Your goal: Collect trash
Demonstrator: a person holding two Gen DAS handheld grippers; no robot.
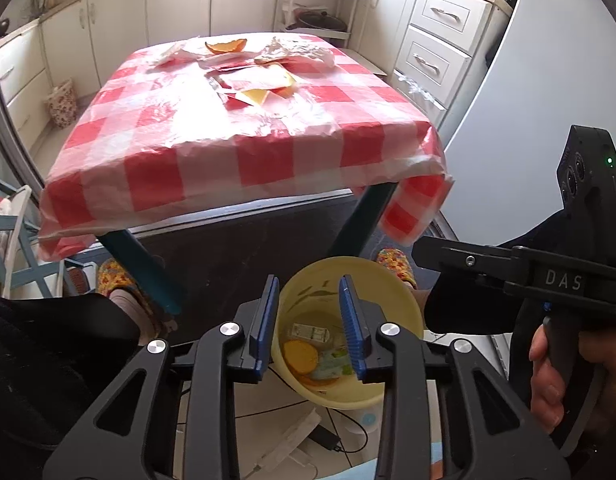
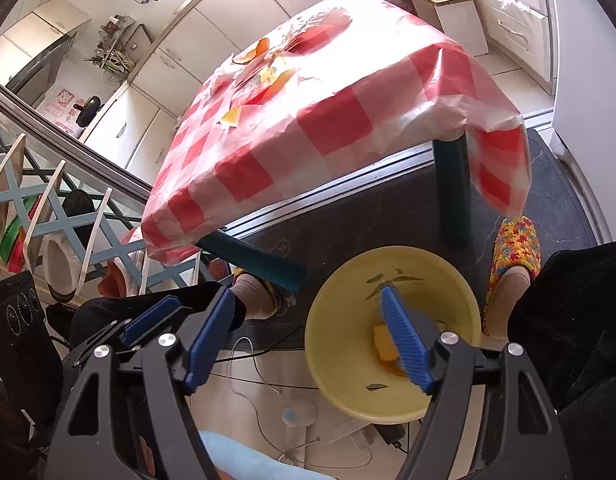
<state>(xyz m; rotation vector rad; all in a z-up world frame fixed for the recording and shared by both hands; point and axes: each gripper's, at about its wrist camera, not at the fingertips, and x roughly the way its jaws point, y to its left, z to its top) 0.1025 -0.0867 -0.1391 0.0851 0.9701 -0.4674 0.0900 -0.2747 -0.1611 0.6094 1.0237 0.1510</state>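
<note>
A yellow bin (image 1: 404,300) stands on the floor in front of the table, with orange peel (image 1: 301,356) and wrappers inside. It also shows in the right wrist view (image 2: 340,320). My left gripper (image 1: 310,328) hangs open and empty over the bin's mouth. My right gripper (image 2: 308,340) is open and empty, one finger over the bin, the other left of it. On the red-checked table (image 1: 212,152) lie an orange peel (image 1: 225,46), papers and wrappers (image 1: 254,84), and crumpled plastic (image 1: 304,54). The same trash pile (image 2: 268,68) shows in the right wrist view.
Teal table legs (image 1: 148,272) stand just behind the bin. The person's feet in floral slippers (image 2: 516,248) flank it. Cables and a charger (image 1: 324,436) lie on the floor. Kitchen cabinets (image 1: 436,40) ring the table; a wooden rack (image 2: 32,208) stands at left.
</note>
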